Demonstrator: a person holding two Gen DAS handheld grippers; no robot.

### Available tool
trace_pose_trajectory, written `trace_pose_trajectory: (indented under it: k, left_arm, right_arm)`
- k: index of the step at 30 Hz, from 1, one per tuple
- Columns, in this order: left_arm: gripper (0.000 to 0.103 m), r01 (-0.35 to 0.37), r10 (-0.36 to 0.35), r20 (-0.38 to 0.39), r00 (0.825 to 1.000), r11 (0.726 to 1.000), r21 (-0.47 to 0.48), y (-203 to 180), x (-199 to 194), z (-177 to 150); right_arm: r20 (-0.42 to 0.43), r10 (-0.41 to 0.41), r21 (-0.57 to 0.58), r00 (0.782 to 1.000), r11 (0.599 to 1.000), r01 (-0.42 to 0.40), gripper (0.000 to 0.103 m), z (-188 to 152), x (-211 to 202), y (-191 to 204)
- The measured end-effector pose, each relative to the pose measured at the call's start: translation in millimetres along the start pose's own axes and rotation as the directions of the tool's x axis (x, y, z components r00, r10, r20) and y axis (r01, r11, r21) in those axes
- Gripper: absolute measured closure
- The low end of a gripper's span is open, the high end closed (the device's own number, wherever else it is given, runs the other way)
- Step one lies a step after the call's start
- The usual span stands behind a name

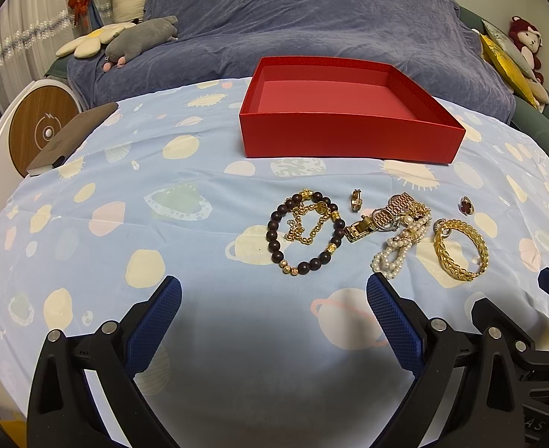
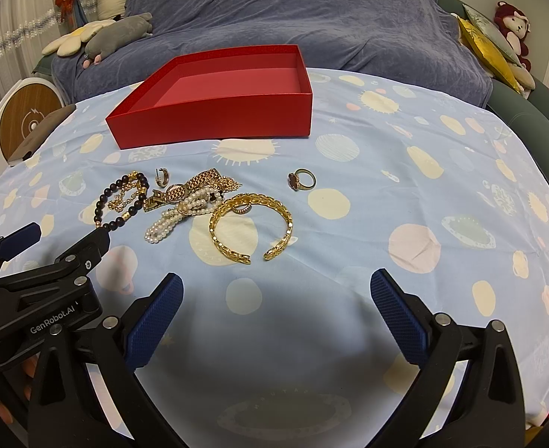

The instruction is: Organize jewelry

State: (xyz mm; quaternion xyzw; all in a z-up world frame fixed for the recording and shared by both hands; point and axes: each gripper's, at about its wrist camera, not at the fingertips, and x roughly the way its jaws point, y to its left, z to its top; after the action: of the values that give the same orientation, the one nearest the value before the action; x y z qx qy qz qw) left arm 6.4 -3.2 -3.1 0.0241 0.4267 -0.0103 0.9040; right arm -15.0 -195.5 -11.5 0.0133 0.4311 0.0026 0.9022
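Note:
An empty red box (image 1: 349, 142) (image 2: 214, 123) stands on the blue patterned cloth. In front of it lies jewelry: a dark bead bracelet (image 1: 274, 235) (image 2: 104, 201) around a gold chain (image 1: 306, 224), a small gold earring (image 1: 356, 200) (image 2: 161, 177), a gold watch (image 1: 381, 216) (image 2: 185, 186), a pearl strand (image 1: 397, 250) (image 2: 173, 220), a gold cuff bangle (image 1: 461, 250) (image 2: 252, 224) and a red-stone ring (image 1: 465, 205) (image 2: 301, 180). My left gripper (image 1: 273, 298) is open and empty, near the beads. My right gripper (image 2: 276, 295) is open and empty, just short of the bangle.
A sofa under a blue-grey throw (image 1: 312, 30) with plush toys (image 1: 140, 37) stands behind the table. A round wooden-faced device (image 1: 39, 130) and a dark flat object (image 1: 73, 136) sit at the left edge. The left gripper's body (image 2: 43, 280) shows at the right view's left.

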Motion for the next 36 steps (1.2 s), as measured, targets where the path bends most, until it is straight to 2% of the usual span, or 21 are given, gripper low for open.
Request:
trace_pose_trajectory:
  k: [6, 20, 24, 30, 36]
  left_arm:
    - [0.006, 0.005, -0.004, 0.007, 1.0, 1.0, -0.006, 2.9, -1.5, 1.5]
    - [0.006, 0.02, -0.019, 0.009, 1.0, 0.995, -0.099, 32.3, -2.9, 12.6]
    - [0.006, 0.019, -0.019, 0.0, 1.0, 0.993, -0.113, 40.2, 0.2, 11.4]
    - [0.006, 0.014, -0.015, -0.006, 1.0, 0.995, -0.097, 42.1, 2.5, 8.1]
    - [0.006, 0.021, -0.022, -0.012, 1.0, 0.996, -0.09, 39.1, 5.6, 8.5]
  right_arm:
    - [0.002, 0.001, 0.001, 1.0, 1.0, -0.001, 0.005, 0.2, -0.2, -1.4]
    - [0.02, 0.045, 0.009, 0.999, 0.999, -0.045, 0.005, 12.8, 4.5, -6.7]
    - [0.007, 0.049, 0.003, 0.999, 0.999, -0.049, 0.006, 17.5, 16.1, -4.8]
    - [-0.043, 0.072, 0.009, 0.996, 0.997, -0.072, 0.012, 19.8, 34.7, -2.4]
    - [-0.054, 0.075, 0.013, 0.996, 0.997, -0.075, 0.013, 18.8, 38.6, 0.1]
